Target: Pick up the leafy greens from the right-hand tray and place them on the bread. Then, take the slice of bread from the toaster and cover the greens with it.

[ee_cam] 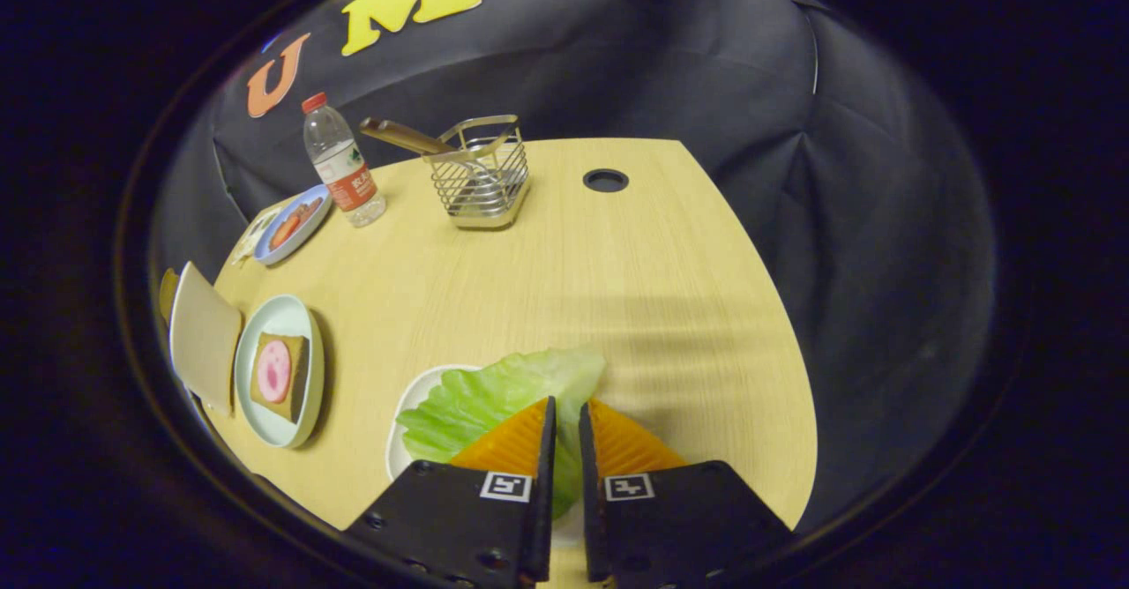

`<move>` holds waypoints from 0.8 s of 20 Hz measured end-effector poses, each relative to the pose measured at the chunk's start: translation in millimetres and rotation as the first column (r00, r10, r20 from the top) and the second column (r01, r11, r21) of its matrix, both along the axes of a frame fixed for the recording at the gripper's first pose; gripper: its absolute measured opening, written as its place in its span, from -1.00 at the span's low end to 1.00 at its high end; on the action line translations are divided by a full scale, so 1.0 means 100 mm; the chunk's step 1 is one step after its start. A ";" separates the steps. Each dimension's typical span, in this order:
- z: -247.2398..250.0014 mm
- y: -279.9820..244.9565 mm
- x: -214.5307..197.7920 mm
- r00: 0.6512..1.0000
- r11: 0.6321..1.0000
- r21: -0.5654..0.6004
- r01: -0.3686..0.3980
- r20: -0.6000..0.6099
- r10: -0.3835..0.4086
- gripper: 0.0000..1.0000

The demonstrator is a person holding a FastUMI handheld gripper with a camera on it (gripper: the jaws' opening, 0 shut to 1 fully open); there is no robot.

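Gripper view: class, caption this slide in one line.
Gripper shut on leafy greens over their tray; bread waits aside.

The gripper [564, 421] has two broad, flat blocks, each carrying a small square black-and-white marker near its inner corner, at 11 and 1 o'clock. Round screw holes dot the left block. The ribbed jaws taper forward, nearly closed.

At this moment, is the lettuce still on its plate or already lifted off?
Cannot tell for sure. The lettuce overlaps its white plate, and the gripper's nearly closed fingers pinch its edge; any lift is not visible.
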State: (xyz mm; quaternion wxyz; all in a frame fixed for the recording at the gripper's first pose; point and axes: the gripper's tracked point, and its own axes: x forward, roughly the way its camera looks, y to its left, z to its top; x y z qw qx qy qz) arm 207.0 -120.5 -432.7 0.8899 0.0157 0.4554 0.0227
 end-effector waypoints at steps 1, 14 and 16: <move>0.03 -0.05 0.00 1.000 0.999 -0.031 0.011 -0.008 -0.012 -0.79; 1.06 0.46 -0.49 0.986 0.995 -0.082 0.054 0.164 -0.040 -0.99; 1.20 0.71 -0.61 0.983 0.996 -0.075 0.050 0.181 -0.036 -0.99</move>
